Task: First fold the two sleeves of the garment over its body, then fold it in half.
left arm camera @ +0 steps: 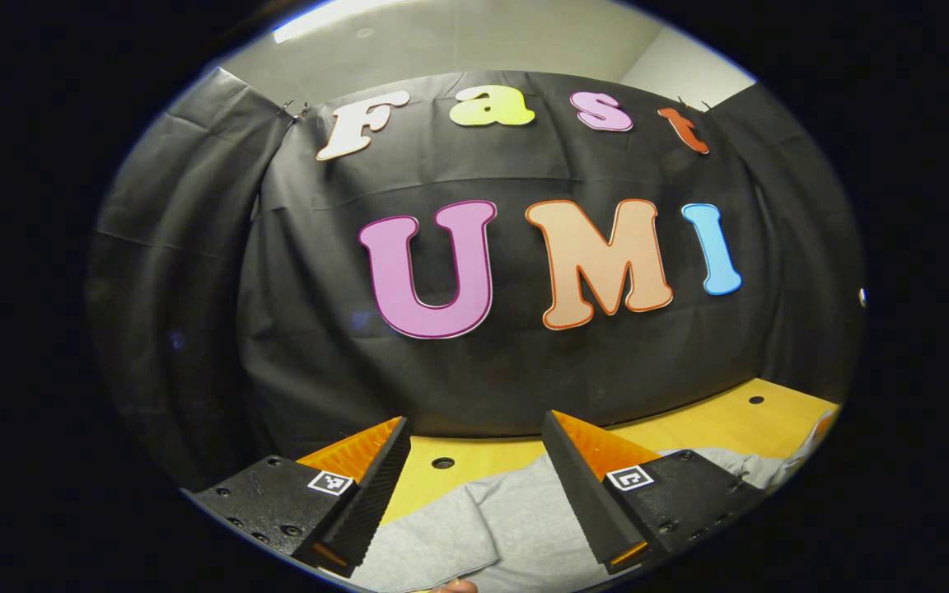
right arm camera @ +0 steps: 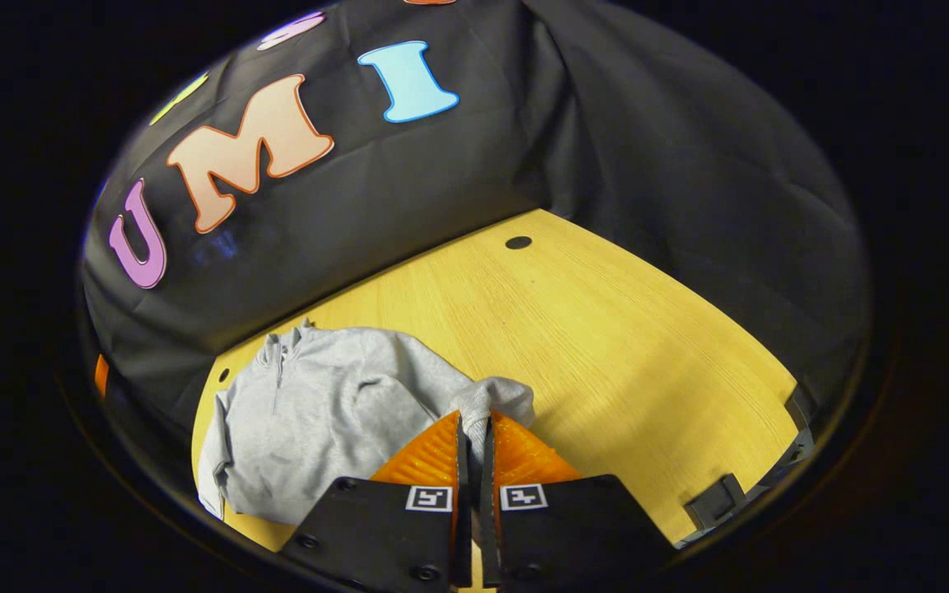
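A grey zip-neck sweatshirt (right arm camera: 322, 412) lies on the yellow wooden table (right arm camera: 606, 346), collar toward the black cloth wall. My right gripper (right arm camera: 474, 424) is shut on the cuff of one sleeve (right arm camera: 499, 395), which is bunched up and lifted at the garment's right side. In the left gripper view, grey cloth of the sweatshirt (left arm camera: 491, 527) lies below and between the fingers of my left gripper (left arm camera: 474, 428), which stands open and holds nothing.
The black cloth wall (right arm camera: 647, 140) closes the table's back and right sides. Round holes (right arm camera: 517, 243) sit in the tabletop near the wall. A dark bracket (right arm camera: 713, 502) is at the table's near right edge. Bare wood stretches to the right of the garment.
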Demonstrator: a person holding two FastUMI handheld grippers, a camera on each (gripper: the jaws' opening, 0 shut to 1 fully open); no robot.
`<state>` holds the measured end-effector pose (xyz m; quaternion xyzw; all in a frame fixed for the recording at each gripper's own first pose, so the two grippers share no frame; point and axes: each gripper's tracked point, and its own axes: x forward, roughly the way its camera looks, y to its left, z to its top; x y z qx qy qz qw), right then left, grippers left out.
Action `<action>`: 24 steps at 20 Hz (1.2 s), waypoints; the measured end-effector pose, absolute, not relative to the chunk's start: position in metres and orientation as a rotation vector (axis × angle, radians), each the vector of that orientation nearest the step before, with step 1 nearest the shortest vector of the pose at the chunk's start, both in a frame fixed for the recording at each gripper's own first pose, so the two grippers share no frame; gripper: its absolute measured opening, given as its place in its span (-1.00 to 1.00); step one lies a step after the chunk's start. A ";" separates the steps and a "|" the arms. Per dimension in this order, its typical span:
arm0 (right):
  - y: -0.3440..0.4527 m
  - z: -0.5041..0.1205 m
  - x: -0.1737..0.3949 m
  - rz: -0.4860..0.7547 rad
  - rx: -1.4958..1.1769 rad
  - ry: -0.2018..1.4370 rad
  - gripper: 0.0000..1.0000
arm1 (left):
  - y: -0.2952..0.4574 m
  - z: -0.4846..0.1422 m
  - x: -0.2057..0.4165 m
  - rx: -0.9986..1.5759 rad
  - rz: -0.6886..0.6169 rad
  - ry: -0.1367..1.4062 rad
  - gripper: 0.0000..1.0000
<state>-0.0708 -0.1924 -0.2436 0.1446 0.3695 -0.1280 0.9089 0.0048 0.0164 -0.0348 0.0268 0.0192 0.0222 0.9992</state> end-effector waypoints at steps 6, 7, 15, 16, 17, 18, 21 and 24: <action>-0.151 -0.226 -0.029 -0.178 0.315 0.715 -0.86 | 0.048 -0.038 -0.004 0.062 0.101 0.050 0.91; -0.143 -0.225 -0.024 -0.164 0.317 0.710 -0.86 | 0.054 -0.038 -0.005 0.064 0.110 0.052 1.00; -0.073 -0.219 0.017 -0.051 0.298 0.690 -0.87 | 0.105 -0.045 -0.019 0.076 0.198 0.072 1.00; -0.064 -0.217 0.023 -0.038 0.298 0.688 -0.87 | 0.111 -0.046 -0.021 0.076 0.207 0.074 0.91; -0.054 -0.217 0.027 -0.023 0.296 0.688 -0.87 | 0.117 -0.048 -0.024 0.077 0.216 0.078 1.00; -0.044 -0.215 0.032 -0.008 0.292 0.685 -0.87 | 0.123 -0.048 -0.025 0.079 0.226 0.079 0.91; -0.008 -0.213 0.045 0.040 0.279 0.678 -0.87 | 0.144 -0.050 -0.031 0.080 0.255 0.082 1.00; 0.032 -0.215 0.055 0.097 0.262 0.684 -0.87 | 0.168 -0.054 -0.040 0.079 0.291 0.089 0.99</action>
